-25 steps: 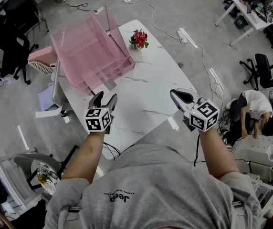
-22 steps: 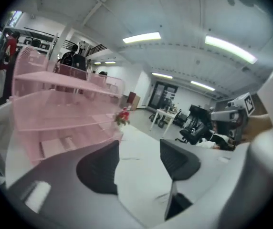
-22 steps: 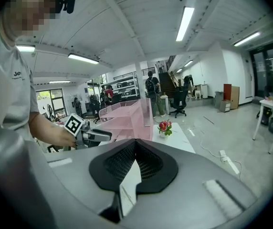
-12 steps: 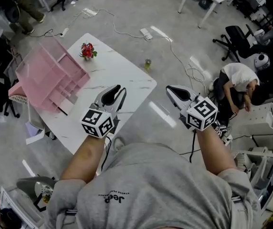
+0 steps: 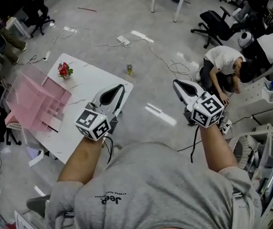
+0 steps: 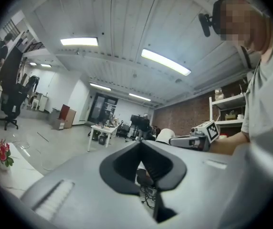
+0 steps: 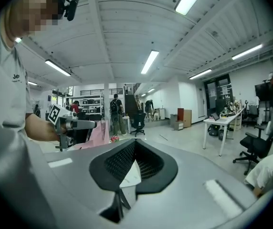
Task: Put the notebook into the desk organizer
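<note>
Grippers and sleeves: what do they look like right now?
Left gripper and right gripper: light grey, tapered fingers with black lining, each carrying a white cube of black square markers. A black cable hangs from the right. Grey short-sleeved T-shirt.

Table [image 5: 88,80] partly behind left gripper [image 5: 121,86]

The person wears a grey short-sleeved shirt [image 5: 151,190] with small dark lettering [image 5: 109,200] toward 7 o'clock in the head view, and a black camera [image 6: 204,24] sits on the head. The left gripper [image 5: 120,87], at 10 o'clock, and the right gripper [image 5: 177,84], at 2 o'clock, are smooth pale grey shells with black ribbed pads lining a V-shaped notch. Each ends in a white cube with black square markers, the left cube [image 5: 93,123] and the right cube [image 5: 208,110], and a thin black cable [image 5: 194,149] hangs at 6 o'clock of the right one.
</note>
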`<state>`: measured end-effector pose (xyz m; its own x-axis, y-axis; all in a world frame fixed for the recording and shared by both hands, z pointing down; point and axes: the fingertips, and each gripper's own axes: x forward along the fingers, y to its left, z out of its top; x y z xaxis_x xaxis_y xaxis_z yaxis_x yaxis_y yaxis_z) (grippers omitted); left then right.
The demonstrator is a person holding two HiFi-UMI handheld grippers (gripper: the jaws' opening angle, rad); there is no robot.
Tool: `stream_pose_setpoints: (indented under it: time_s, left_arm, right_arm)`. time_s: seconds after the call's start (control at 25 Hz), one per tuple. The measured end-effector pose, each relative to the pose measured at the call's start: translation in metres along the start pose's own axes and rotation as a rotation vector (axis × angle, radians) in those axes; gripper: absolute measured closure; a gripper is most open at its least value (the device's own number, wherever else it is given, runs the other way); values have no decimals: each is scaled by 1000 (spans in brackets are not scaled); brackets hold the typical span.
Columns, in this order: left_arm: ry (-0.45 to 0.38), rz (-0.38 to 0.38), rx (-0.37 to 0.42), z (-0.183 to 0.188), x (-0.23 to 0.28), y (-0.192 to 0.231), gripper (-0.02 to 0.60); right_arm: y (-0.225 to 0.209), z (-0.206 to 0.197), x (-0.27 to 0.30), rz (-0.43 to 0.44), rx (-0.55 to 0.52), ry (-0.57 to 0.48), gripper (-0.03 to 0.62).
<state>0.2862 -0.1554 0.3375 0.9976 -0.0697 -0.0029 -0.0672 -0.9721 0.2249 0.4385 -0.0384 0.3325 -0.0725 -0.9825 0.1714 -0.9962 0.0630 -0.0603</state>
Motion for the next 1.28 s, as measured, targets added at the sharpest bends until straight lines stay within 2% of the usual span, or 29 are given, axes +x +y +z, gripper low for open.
stream_pose_setpoints:
  time_s: [0.4, 1.28]
  left_arm:
    - [10, -4, 6, 8, 10, -19, 523]
    - [18, 13, 18, 8, 1, -16, 523]
  right_arm:
    - [-23, 14, -37, -47, 5, -32, 592]
    - [-20, 17, -29, -43, -5, -11, 592]
